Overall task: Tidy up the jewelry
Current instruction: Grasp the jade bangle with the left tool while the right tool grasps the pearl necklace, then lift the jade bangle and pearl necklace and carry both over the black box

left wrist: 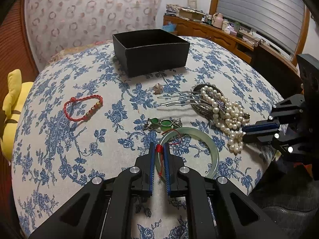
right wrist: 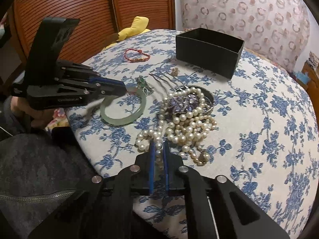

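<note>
Left wrist view: black box (left wrist: 151,49) looks empty; every piece lies on the flowered counter (left wrist: 59,139). Left tongs (left wrist: 159,149) clamp the jade bangle (left wrist: 215,155); right tongs (right wrist: 159,146) pinch the pearl necklace (right wrist: 187,127). Sorting barely begun.

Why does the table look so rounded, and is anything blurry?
Both views: the fisheye lens bulges the floral tablecloth and darkens the corners. Right wrist view: the jade bangle smears near the left gripper; the pearl necklace stays sharp.

black angular tool (left wrist: 159,147) frames with silver screws, ribbed blue pads (left wrist: 152,159), dark grey zipped clothing
</note>
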### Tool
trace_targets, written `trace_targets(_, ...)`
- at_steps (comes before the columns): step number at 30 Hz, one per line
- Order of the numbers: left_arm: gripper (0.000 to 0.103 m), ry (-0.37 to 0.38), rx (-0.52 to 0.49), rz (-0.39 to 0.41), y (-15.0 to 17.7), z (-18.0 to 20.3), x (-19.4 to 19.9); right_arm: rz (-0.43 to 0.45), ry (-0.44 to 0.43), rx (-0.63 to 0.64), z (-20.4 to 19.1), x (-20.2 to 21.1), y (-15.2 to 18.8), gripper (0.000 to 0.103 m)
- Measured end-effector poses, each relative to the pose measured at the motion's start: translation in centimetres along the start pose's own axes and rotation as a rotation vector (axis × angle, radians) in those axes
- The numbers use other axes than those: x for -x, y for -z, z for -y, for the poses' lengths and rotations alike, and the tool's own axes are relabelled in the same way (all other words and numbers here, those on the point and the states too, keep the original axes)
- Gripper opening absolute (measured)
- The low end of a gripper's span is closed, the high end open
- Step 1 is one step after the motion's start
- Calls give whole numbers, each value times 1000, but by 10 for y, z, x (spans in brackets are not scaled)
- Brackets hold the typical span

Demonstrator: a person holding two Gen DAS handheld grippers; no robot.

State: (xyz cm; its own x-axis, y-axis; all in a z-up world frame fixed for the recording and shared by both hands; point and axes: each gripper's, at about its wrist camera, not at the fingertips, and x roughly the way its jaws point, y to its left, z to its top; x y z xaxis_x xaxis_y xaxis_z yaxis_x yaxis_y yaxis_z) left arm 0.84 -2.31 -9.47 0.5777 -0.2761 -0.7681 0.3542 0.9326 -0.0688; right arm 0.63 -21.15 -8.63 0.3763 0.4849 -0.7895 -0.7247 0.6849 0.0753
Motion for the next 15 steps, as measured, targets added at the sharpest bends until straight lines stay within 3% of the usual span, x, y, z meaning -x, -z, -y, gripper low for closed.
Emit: trace_targets(15, 7, -20, 74, 150, -35, -20, 33, 218, 93, -37, 34, 49, -47, 9)
